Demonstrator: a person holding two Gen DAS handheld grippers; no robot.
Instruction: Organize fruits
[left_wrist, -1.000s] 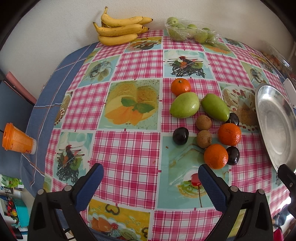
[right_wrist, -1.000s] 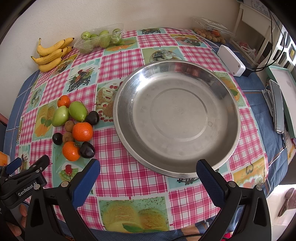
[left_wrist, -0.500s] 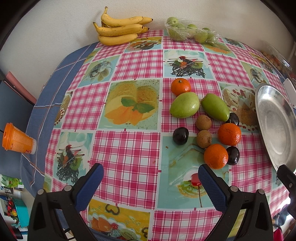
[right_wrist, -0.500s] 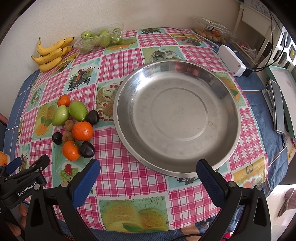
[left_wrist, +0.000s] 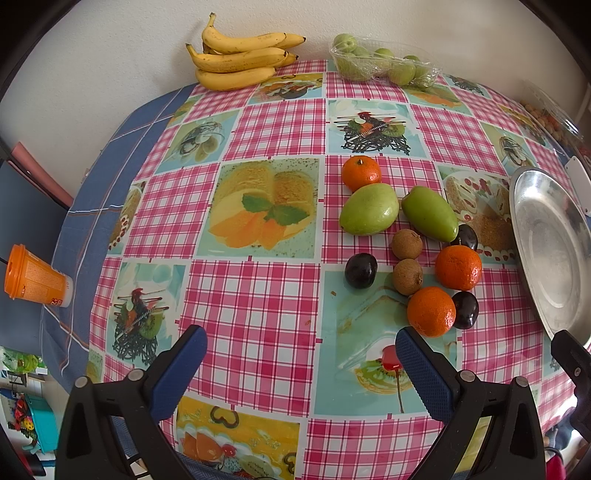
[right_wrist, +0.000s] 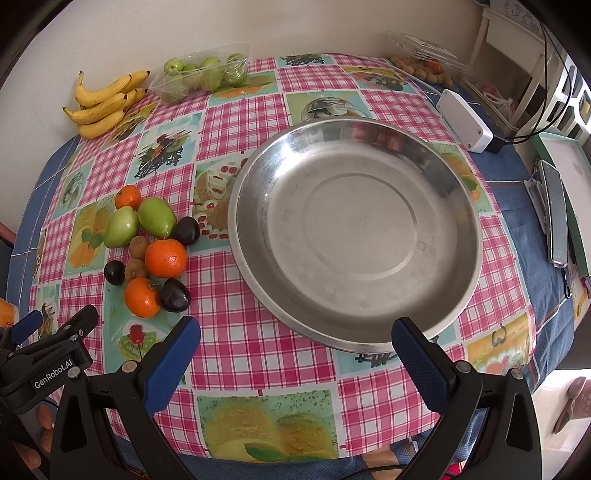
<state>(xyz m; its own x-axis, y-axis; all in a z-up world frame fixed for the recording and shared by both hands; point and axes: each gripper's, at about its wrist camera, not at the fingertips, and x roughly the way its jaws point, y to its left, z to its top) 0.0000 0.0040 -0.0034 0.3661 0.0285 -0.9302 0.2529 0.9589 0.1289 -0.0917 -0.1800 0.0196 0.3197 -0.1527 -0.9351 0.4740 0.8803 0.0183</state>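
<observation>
A cluster of loose fruit lies on the checked tablecloth: three oranges (left_wrist: 431, 311), two green mangoes (left_wrist: 369, 215), two kiwis (left_wrist: 407, 276) and three dark plums (left_wrist: 361, 270). The cluster also shows in the right wrist view (right_wrist: 165, 258), left of a large empty steel dish (right_wrist: 354, 236), whose rim shows in the left wrist view (left_wrist: 546, 236). My left gripper (left_wrist: 301, 363) is open and empty near the table's front edge, short of the fruit. My right gripper (right_wrist: 295, 356) is open and empty in front of the dish.
Bananas (left_wrist: 240, 55) and a wrapped tray of green fruit (left_wrist: 384, 66) sit at the back by the wall. An orange cup (left_wrist: 33, 277) stands off the left edge. A white box (right_wrist: 465, 122), a phone (right_wrist: 556, 214) and a clear punnet (right_wrist: 421, 55) lie at the right.
</observation>
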